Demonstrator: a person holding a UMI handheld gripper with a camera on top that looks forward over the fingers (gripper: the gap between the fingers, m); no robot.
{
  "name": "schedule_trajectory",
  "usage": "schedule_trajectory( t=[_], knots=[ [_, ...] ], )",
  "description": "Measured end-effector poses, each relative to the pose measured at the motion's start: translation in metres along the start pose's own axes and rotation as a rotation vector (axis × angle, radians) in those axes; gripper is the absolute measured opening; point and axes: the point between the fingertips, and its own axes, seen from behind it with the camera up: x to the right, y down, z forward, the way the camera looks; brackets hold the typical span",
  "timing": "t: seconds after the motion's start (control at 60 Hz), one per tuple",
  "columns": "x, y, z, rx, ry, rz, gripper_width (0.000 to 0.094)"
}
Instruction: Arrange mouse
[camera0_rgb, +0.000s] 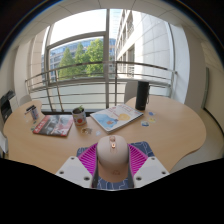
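A beige computer mouse (112, 156) sits between my gripper's (112, 160) two fingers, its wheel end pointing away from me. Both magenta pads (89, 160) press against its sides. The mouse is over a blue patterned mouse mat (143, 150) that lies on the wooden table (170, 125). I cannot tell whether the mouse is lifted or resting on the mat.
Beyond the fingers on the table lie a magazine (53, 125), a cup with a green plant (79, 115), a white laptop or book (115, 118), a dark speaker (142, 95) and a small glass (150, 117). Large windows stand behind.
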Motion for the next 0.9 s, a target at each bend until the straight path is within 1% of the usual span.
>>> schedule_trajectory(
  t=[0.1, 0.117, 0.183, 0.283, 0.35, 0.383, 0.45, 0.467, 0.517, 0.6, 0.717, 0.9],
  knots=[
    [0.009, 0.052, 0.035, -0.119, 0.001, -0.026, 0.0402],
    [0.013, 0.071, 0.053, -0.126, 0.001, -0.033, 0.0404],
    [0.017, 0.087, 0.055, -0.165, 0.004, -0.034, 0.0414],
    [0.017, 0.107, 0.063, -0.215, -0.012, -0.008, 0.0503],
    [0.019, 0.104, 0.059, -0.209, -0.011, -0.003, 0.0583],
    [0.02, 0.099, 0.055, -0.198, -0.006, -0.011, 0.0659],
    [0.019, 0.085, 0.043, -0.172, -0.008, -0.031, 0.0845],
    [0.019, 0.082, 0.04, -0.165, -0.005, -0.034, 0.0862],
    [0.018, 0.073, 0.026, -0.143, 0.0, -0.042, 0.0833],
    [0.014, 0.055, -0.01, -0.114, 0.01, -0.067, 0.0851],
    [0.006, 0.036, -0.073, -0.062, 0.025, -0.067, 0.0852],
    [-0.005, 0.03, -0.174, -0.004, 0.05, -0.068, 0.0849]
  ],
)
